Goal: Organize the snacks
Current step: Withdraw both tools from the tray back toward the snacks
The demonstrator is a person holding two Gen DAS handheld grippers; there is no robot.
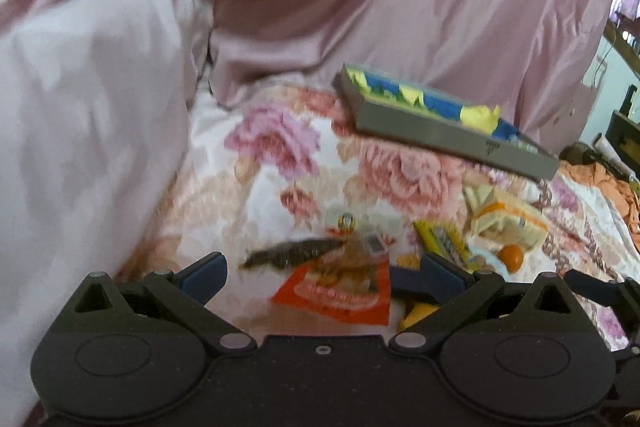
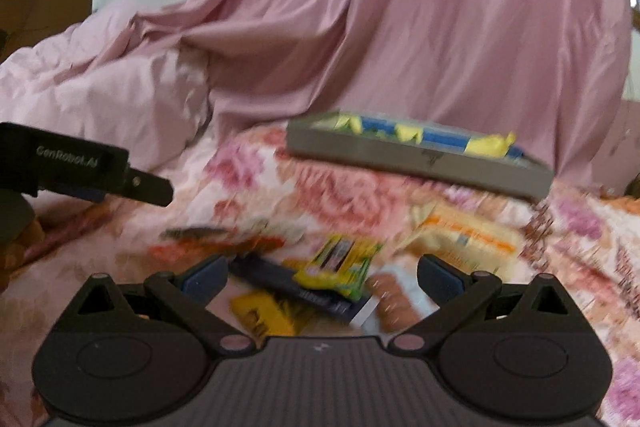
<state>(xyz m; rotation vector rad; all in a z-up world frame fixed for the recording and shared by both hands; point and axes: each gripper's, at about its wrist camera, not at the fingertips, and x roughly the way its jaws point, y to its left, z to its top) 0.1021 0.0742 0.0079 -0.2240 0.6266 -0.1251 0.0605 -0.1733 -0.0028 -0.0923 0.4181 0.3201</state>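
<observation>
Fingers of the left gripper [image 1: 322, 277] and right gripper [image 2: 323, 277] spread wide, empty. Snack packets [image 2: 340, 263] lie mid-bedspread [image 2: 320, 195], before the grey tray [image 2: 420, 157]: probably light, crinkly, slippery; pinch an edge.

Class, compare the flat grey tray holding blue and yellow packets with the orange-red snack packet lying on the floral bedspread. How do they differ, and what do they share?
The flat grey tray is a rigid, walled container holding blue and yellow packets; the orange-red snack packet is one soft, flat wrapper. The tray is larger and lies farther from the open left claw; the packet lies just ahead of it, among loose snacks. Both rest on the floral bedspread.
</observation>
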